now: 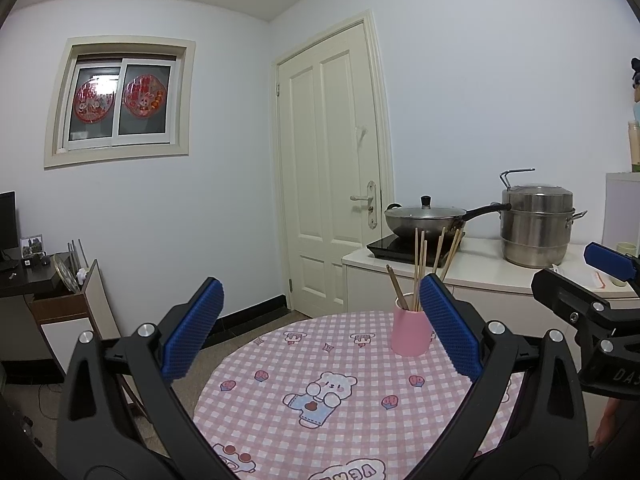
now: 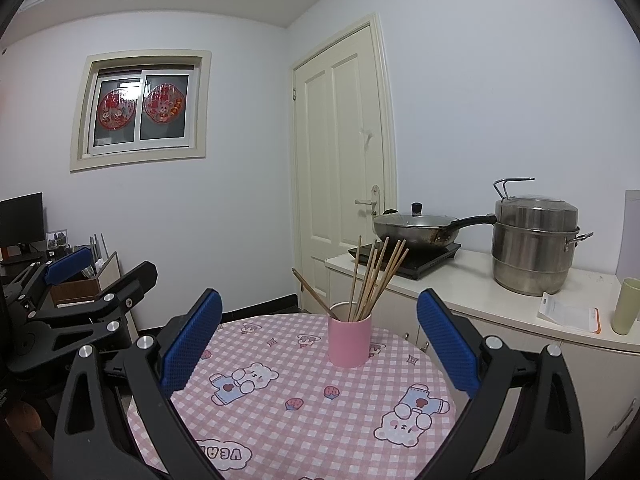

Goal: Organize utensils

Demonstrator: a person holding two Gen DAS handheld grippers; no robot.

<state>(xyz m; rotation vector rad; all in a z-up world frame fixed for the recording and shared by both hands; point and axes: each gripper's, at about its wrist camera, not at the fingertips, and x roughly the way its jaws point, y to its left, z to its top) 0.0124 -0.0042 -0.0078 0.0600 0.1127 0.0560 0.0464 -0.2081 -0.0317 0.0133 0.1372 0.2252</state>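
Chopsticks (image 2: 370, 280) upright in pink cup (image 2: 349, 340), green tumbler (image 2: 625, 306) (right view only)

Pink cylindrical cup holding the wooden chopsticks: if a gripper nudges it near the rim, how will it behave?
The pink cylindrical cup is tall and narrow, so it may tip. The wooden chopsticks lean well above the rim, probably making it top-heavy. The checked tablecloth might bunch rather than let it slide.

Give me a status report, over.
Left gripper and right gripper open, empty. Chopsticks standing in pink cup on table. Nothing in the way.
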